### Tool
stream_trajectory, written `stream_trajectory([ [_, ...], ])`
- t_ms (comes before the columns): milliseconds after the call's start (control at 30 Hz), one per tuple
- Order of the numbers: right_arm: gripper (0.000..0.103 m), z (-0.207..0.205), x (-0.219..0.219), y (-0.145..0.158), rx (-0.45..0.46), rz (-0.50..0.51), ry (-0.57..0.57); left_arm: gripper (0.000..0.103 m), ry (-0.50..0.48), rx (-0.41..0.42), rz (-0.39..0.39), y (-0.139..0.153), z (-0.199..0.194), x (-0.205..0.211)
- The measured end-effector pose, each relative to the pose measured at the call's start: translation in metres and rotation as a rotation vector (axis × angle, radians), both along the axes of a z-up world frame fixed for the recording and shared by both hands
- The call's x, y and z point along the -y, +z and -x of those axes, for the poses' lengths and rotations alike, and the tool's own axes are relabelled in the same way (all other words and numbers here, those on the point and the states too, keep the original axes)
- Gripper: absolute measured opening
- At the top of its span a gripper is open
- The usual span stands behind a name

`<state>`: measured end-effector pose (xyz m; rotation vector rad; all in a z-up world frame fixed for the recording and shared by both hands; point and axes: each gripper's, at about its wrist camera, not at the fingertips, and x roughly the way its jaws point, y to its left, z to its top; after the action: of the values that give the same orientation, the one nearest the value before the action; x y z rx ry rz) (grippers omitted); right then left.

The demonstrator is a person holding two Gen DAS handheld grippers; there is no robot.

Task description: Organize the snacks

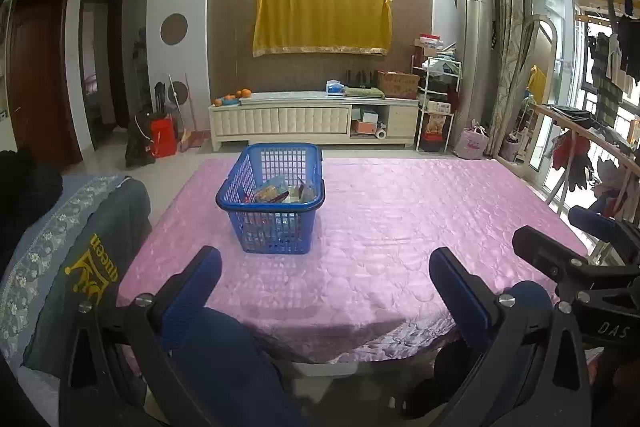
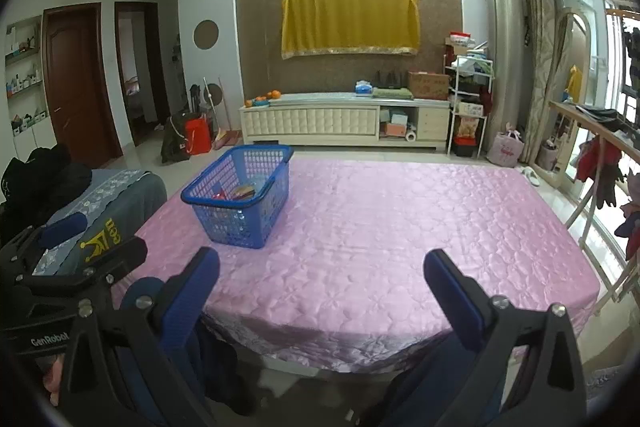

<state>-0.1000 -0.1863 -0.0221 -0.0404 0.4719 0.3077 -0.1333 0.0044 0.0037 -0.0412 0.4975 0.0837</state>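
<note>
The blue basket [image 1: 272, 199] sits on the pink-covered table [image 1: 400, 227] toward its far left, with snack packets [image 1: 280, 191] inside, half hidden by the mesh wall. Nearer than the basket, the left gripper [image 1: 325, 287] and right gripper [image 2: 322, 283] both gape wide, holding nothing. Only the right wrist view shows wall shelves [image 2: 24, 75] far left of the basket.

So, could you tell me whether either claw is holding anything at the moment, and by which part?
Nothing is held. The left claw and right claw are both open and empty, short of the blue basket.
</note>
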Motion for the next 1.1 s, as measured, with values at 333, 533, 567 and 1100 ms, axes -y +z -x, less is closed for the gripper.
stream_trajectory([
  [333, 0.103, 0.0013, 0.0035, -0.0022, -0.019, -0.029, 0.003, 0.103, 0.006, -0.006, -0.016, -0.0004, 0.0013, 0.0037],
  [533, 0.103, 0.0042, 0.0024, -0.0006, -0.015, -0.031, 0.008, 0.103, 0.003, -0.010, -0.010, -0.0006, 0.0029, 0.0034],
  [567, 0.103, 0.0048, 0.0027, -0.0004, -0.014, -0.031, 0.007, 0.103, 0.003, -0.010, -0.013, -0.0004, 0.0034, 0.0036],
  [1100, 0.103, 0.0057, 0.0034, 0.0004, -0.006, -0.032, 0.007, 0.103, 0.011, 0.002, -0.022, -0.0004, 0.0063, 0.0057],
])
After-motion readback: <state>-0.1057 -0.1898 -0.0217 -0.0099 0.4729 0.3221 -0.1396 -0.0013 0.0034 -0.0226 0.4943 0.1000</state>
